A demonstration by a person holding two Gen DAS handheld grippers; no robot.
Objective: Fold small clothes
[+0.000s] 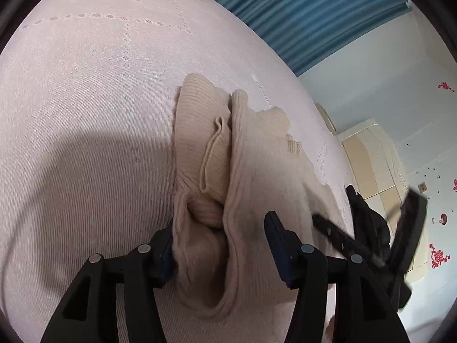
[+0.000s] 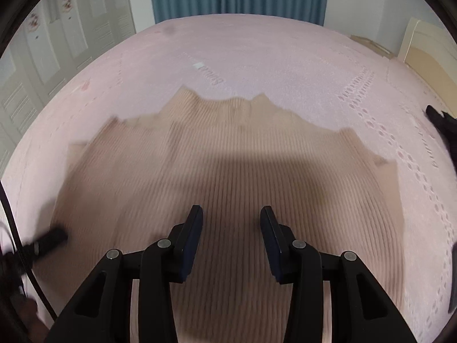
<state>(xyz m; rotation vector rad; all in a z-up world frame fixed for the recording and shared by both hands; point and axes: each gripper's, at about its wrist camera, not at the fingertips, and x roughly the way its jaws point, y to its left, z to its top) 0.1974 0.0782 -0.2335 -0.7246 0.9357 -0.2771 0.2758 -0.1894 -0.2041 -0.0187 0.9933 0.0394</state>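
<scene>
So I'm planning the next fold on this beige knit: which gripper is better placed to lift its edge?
Left. The left gripper has the beige knit's bunched edge between its fingers; the right gripper stands open over flat fabric.

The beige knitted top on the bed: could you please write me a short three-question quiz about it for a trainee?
1. True or false: the right gripper is holding a fold of the beige knitted top.
2. What does the top lie on? A. a pink bedspread B. a wooden table C. a grey carpet
3. Which gripper has bunched fabric between its jaws?

Key:
1. False: its jaws stand open above the top, with nothing between them.
2. A.
3. The left gripper.
</scene>
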